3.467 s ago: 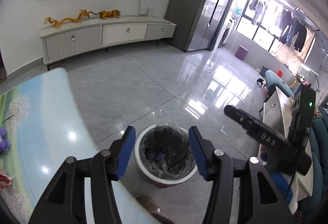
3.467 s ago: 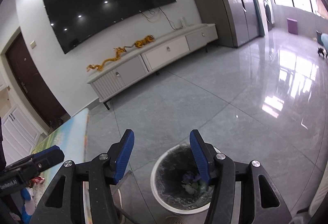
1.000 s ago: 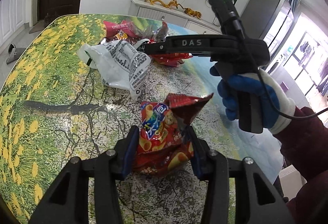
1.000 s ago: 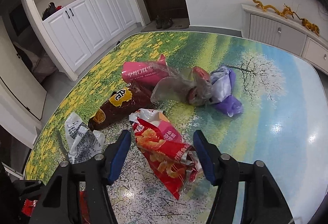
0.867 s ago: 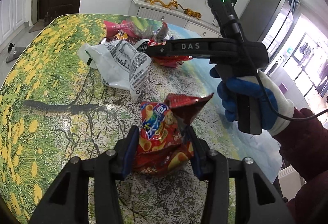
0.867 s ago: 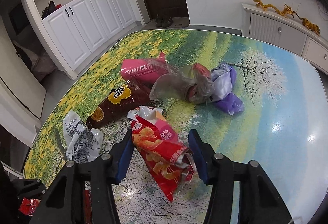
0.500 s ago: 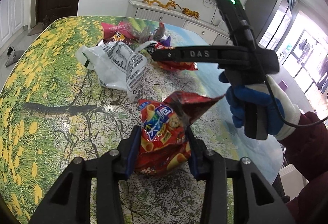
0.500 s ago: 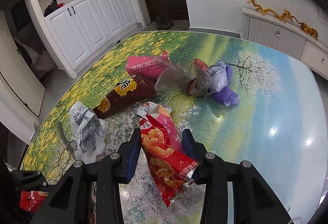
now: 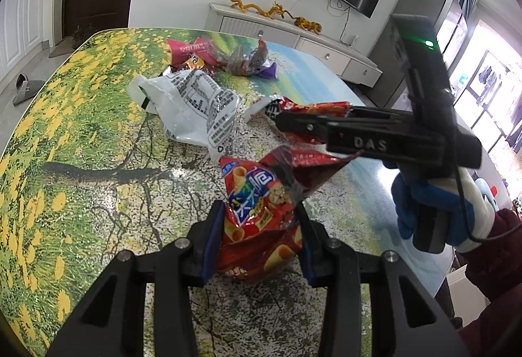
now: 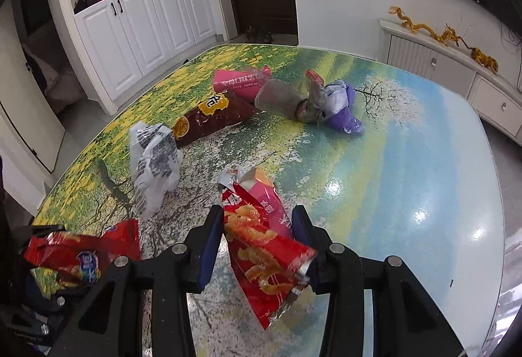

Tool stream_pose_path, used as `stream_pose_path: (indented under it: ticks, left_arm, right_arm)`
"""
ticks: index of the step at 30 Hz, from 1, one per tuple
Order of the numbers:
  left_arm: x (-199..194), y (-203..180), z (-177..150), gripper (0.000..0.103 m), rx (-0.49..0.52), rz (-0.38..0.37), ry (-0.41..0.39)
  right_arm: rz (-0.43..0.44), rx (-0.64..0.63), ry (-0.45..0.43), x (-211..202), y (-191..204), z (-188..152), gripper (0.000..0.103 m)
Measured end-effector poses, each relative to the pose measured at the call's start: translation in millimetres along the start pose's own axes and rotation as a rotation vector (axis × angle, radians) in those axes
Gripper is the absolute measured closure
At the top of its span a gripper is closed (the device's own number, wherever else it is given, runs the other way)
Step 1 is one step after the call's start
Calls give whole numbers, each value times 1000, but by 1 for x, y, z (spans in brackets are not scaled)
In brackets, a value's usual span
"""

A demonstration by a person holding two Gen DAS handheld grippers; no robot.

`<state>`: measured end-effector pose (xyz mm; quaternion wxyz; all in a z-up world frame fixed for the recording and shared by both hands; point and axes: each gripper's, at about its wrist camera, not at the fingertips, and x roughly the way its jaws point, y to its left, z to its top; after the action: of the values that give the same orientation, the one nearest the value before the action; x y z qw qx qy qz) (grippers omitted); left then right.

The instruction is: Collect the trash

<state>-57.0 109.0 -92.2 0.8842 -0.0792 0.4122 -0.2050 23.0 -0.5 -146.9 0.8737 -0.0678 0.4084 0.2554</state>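
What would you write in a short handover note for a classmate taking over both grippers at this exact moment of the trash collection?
Left gripper: shut on the red snack bag with blue lettering, lifted off the table.
Right gripper: shut on the red-and-pink chip bag, also raised.
Still on the table: white printed plastic bag, dark brown snack bag, pink packet, clear crumpled wrapper, purple bag.
Done: two bags grasped. Left: carry both to a bin, which is not in view, then come back for the other five.
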Motion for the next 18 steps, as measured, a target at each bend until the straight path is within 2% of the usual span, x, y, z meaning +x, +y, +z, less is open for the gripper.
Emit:
stream_pose_path:
  ticks: [9, 18]
  left_arm:
    - [1, 3, -1, 65, -14, -3, 7]
    - [2, 3, 0, 65, -16, -4, 8]
  right_arm:
    - [-17, -66, -55, -18, 18, -7, 58]
    - [6, -43, -65, -27, 18, -14, 57]
